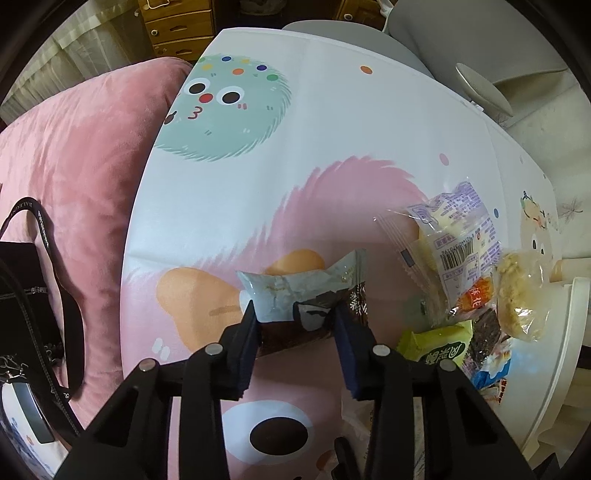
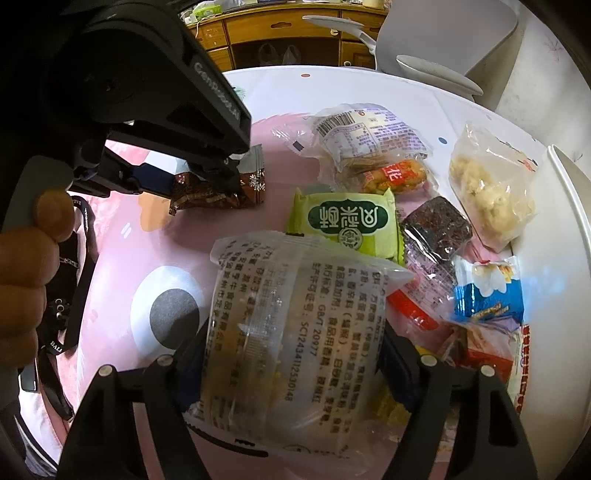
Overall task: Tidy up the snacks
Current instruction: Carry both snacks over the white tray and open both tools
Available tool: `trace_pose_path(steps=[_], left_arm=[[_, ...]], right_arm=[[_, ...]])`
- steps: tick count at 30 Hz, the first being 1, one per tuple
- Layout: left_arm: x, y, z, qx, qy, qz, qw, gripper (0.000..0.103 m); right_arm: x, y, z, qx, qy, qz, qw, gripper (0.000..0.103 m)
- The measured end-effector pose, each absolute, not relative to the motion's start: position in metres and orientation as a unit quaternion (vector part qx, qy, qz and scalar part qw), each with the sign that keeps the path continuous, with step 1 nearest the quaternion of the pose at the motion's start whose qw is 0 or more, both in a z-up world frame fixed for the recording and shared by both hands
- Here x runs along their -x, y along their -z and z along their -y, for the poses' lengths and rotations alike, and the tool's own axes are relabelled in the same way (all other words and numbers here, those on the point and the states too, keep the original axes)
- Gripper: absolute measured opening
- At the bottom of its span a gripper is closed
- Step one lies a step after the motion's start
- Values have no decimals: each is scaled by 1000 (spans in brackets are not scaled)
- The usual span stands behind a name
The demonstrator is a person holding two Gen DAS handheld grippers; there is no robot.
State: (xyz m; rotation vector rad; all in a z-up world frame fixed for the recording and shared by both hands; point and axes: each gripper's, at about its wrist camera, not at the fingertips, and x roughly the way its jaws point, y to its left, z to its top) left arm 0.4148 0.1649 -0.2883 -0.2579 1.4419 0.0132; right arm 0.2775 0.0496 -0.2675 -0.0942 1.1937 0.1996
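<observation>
A: Surface noted: a table (image 1: 332, 122) is covered by a white cloth printed with cartoon monsters. A pink cushion (image 1: 85, 155) is seen beside it.

B: Behind, wooden drawers (image 1: 179, 29) are recorded, pale curtains (image 1: 85, 40) at left, a grey chair (image 1: 469, 33) at right. Lighting is soft, indoor.

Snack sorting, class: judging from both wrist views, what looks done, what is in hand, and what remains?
Done: nothing looks sorted yet. In hand: the left gripper pinches a brown-and-grey packet on the tablecloth; the right gripper holds a clear printed packet. Left: the loose pile, including the green packet, blue packet and pale crumbly bag.
</observation>
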Motion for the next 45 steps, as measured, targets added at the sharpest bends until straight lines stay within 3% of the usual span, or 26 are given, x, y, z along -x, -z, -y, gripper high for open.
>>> trace_pose_path(steps=[15, 45], left_arm=[[-387, 256, -170, 125, 1, -642, 757, 19], [-207, 120, -163, 125, 85, -528, 836, 19]], right_arm=[[-267, 252, -36, 34, -102, -554, 826, 77], [-142, 146, 20, -24, -85, -449, 889, 77]])
